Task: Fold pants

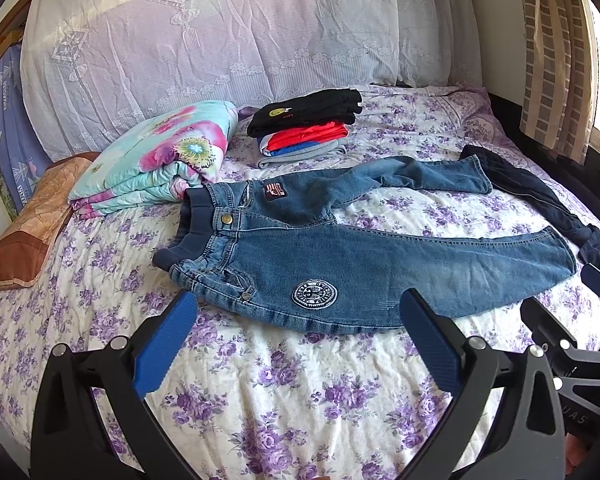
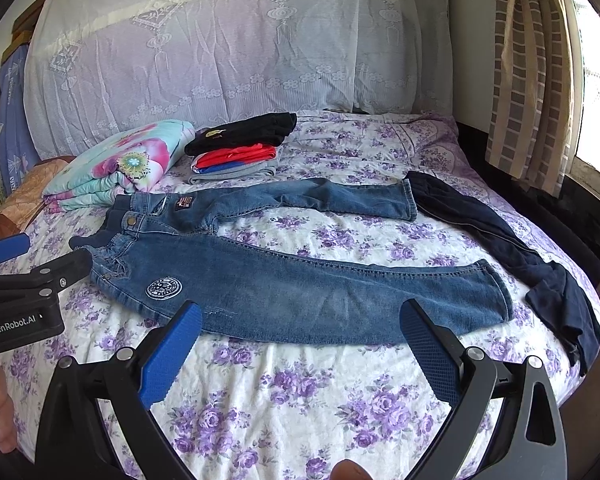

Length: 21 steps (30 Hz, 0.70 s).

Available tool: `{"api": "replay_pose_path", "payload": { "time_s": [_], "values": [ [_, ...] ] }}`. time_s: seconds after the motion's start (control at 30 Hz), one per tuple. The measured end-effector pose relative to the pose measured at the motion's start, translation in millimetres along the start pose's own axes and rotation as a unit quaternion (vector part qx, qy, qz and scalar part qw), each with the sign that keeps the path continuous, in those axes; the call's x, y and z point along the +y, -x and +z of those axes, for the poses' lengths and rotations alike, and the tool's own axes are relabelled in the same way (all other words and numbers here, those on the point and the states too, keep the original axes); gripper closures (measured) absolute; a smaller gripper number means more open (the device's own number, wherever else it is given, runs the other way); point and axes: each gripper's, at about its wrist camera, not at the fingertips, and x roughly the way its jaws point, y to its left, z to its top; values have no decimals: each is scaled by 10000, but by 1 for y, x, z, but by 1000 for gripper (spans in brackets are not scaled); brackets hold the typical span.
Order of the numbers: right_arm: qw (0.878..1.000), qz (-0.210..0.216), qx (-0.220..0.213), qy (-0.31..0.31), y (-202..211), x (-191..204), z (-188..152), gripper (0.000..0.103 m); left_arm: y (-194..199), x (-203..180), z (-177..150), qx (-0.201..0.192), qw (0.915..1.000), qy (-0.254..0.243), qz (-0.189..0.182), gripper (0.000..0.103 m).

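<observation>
A small pair of blue jeans point(image 1: 340, 248) lies flat on the floral bedspread point(image 1: 280, 392), waistband to the left and legs spread apart to the right. It has a round white patch on the near leg. The jeans also show in the right wrist view point(image 2: 300, 280). My left gripper point(image 1: 298, 308) is open and empty, just short of the jeans' near edge by the waist and patch. My right gripper point(image 2: 300, 320) is open and empty, just short of the near leg's edge. Each gripper shows at the side of the other's view.
A dark navy garment point(image 2: 520, 252) lies right of the jeans. A stack of folded clothes point(image 1: 306, 126) and a folded floral quilt point(image 1: 156, 160) sit behind. A lace-covered headboard point(image 1: 220, 40) stands at the back. A curtain point(image 2: 532, 80) hangs at the right.
</observation>
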Motion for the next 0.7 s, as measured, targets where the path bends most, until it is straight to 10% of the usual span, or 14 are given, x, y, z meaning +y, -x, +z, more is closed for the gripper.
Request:
{"api": "replay_pose_path", "payload": {
  "time_s": [0.7],
  "values": [
    [9998, 18, 184, 117, -18, 11, -1, 3, -25, 8, -5, 227, 9997, 106, -79, 4]
  ]
}}
